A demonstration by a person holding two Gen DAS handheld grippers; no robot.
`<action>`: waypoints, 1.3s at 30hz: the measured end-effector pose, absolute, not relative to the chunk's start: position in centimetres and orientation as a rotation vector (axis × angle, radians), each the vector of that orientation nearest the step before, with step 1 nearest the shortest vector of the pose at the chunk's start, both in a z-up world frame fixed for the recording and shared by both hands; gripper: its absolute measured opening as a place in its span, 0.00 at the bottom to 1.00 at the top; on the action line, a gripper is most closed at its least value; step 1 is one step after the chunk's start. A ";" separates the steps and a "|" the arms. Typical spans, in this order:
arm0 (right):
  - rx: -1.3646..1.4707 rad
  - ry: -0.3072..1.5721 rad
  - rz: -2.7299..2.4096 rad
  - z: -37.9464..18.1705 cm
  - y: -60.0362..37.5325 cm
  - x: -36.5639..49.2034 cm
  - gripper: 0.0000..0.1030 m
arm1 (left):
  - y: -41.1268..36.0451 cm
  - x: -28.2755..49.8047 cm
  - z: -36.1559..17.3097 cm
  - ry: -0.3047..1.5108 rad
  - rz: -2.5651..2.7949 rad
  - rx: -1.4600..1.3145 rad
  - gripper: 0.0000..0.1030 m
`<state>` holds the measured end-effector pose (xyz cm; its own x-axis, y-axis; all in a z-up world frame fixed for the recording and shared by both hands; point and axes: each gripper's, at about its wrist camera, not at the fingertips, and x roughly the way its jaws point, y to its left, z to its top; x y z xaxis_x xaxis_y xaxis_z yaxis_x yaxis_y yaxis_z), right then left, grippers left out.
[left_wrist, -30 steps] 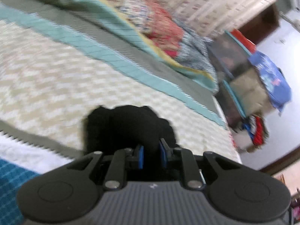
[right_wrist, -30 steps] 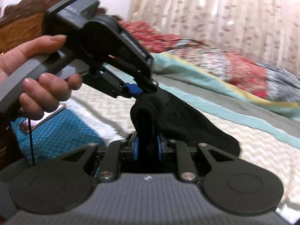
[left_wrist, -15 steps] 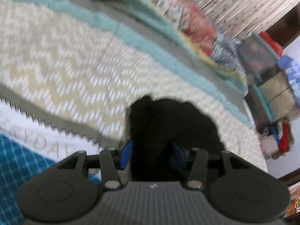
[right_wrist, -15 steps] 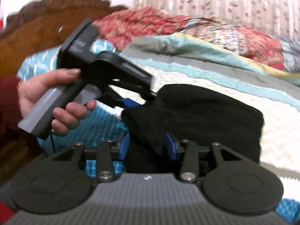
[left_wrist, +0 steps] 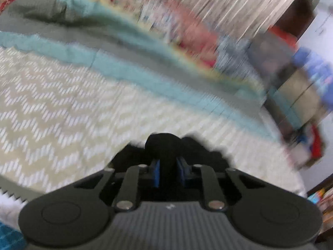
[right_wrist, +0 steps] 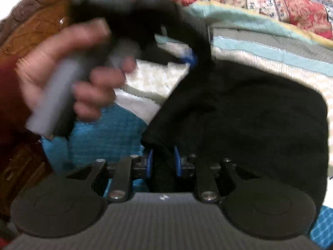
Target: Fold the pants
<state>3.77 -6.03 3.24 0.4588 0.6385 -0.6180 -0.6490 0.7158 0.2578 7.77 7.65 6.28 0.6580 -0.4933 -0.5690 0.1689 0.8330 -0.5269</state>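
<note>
Black pants [right_wrist: 249, 120]: bunched dark fabric over a bed, held at two points. Left gripper [left_wrist: 168, 171]: seen in its own wrist view at 6 o'clock, its blue-padded fingers [left_wrist: 156, 173] drawn close with a fold of the black pants [left_wrist: 164, 148] pinched between them; the cloth bulges out past the fingertips toward 12 o'clock and spills a little to 3 and 9 o'clock. Right gripper [right_wrist: 162, 163]: at 6 o'clock in its own view, blue pads pressed onto a narrow edge of the pants, the main mass of the garment spreading from there toward 2 and 3 o'clock. Left gripper as seen from the right wrist [right_wrist: 190, 59]: blurred, at 11 to 12 o'clock, its blue tip meeting the upper corner of the pants; the grip itself cannot be made out in this view. Left hand [right_wrist: 68, 75]: at 9 to 10 o'clock, wrapped around the grey handle of that gripper, blurred. Bed cover [left_wrist: 62, 104]: cream chevron-patterned cloth with a teal band [left_wrist: 145, 77] running from 9 toward 4 o'clock, beneath and beyond the pants. Patterned quilt [right_wrist: 270, 2]: red and floral, at 1 o'clock along the far side of the bed. Blue checked cloth [right_wrist: 108, 137]: at 8 o'clock, just beside the pants' lower edge. Carved wooden headboard [right_wrist: 35, 29]: at 10 o'clock, behind the hand.
</note>
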 end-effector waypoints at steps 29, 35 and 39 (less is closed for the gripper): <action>0.412 0.795 0.366 2.7 -18.5 3.3 0.36 | 5.9 -1.9 3.9 0.861 -0.293 -0.326 0.38; 0.490 0.808 0.372 2.0 -18.9 3.0 0.38 | 5.7 -2.4 3.4 0.843 -0.278 -0.280 0.38; 0.490 0.800 0.369 2.1 -18.9 2.5 0.39 | 6.0 -2.6 3.5 0.843 -0.278 -0.301 0.39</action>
